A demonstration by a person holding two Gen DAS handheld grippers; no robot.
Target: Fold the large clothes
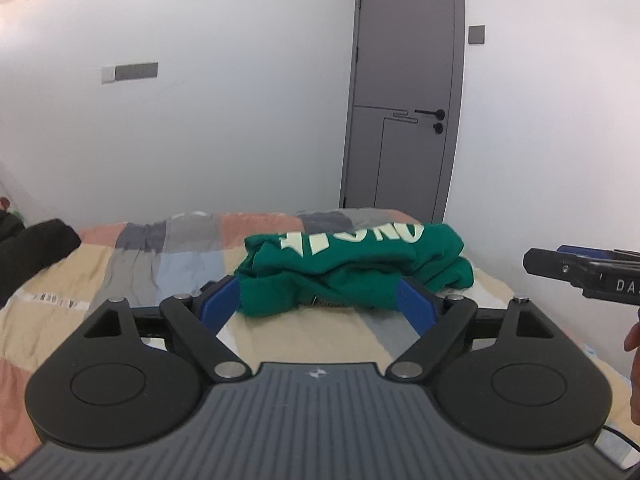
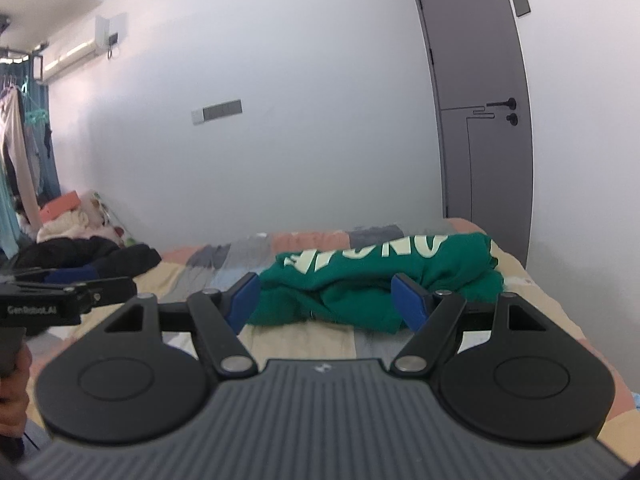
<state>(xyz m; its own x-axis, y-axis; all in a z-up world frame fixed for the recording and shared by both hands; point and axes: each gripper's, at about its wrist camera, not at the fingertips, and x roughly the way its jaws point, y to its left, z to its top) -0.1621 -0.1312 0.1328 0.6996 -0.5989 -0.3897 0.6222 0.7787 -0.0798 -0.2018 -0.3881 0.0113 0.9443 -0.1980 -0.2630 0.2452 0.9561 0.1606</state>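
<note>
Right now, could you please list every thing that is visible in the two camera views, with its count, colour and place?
garment: one, green with pale letters, crumpled on the bed's far right part
bed cover: one, patchwork of beige, pink, grey, under the garment
dark clothes: one heap, black, bed's left end
door: one, grey, shut, behind the bed
wall panel: one, grey, on white wall
air conditioner: one, white, high left
left gripper: black with blue pads, open
right gripper: same, open
</note>
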